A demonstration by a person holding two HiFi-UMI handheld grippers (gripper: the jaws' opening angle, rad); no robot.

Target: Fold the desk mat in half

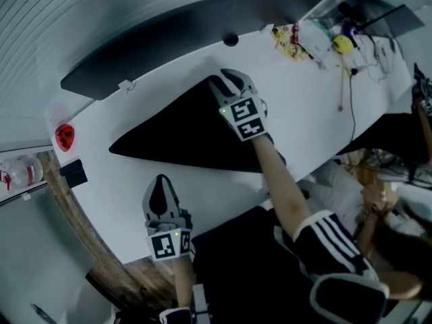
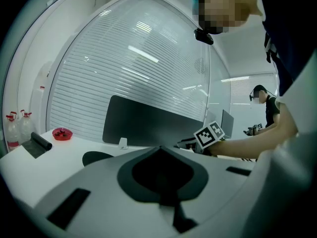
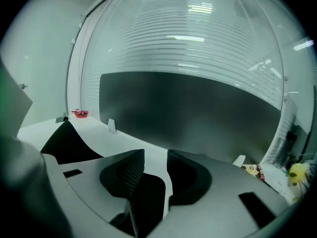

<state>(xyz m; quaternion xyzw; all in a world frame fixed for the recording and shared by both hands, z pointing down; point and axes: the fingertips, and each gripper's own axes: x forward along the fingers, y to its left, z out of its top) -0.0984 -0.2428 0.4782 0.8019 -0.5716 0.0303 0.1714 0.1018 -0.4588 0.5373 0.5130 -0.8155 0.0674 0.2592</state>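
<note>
Two grippers are over a white desk (image 1: 304,106), each held by the person sitting at its near edge. The right gripper (image 1: 231,81) reaches across to the far edge of the black desk mat (image 1: 182,130). Its jaws are spread, and bare white desktop shows in the gap between them. A dark strip of the mat shows low between the jaws, but neither pad presses on it, so the gripper pinches nothing. The person's bare forearm (image 1: 280,181) stretches over the mat's right end.

The mat lies flat in the middle of the desk. Its left end narrows to a point aimed toward a small red dish (image 1: 65,136) near the desk's left corner, well apart from it. I cannot tell whether the mat is one layer or doubled over.

The left gripper (image 1: 160,184) hangs over bare desktop on the near side, close to the mat's near edge and not touching it. Its jaws are pressed together with nothing between them.

A long dark divider panel (image 1: 169,46) runs along the back of the desk, with slatted blinds (image 1: 81,5) beyond it. A round dark hole (image 1: 231,39) sits in the desktop just in front of the panel. Snack packets (image 1: 287,39), a yellow ball-like object (image 1: 343,44) and a thin cable (image 1: 352,113) crowd the far right corner. A clear bottle (image 1: 23,171) stands off the desk's left end.
</note>
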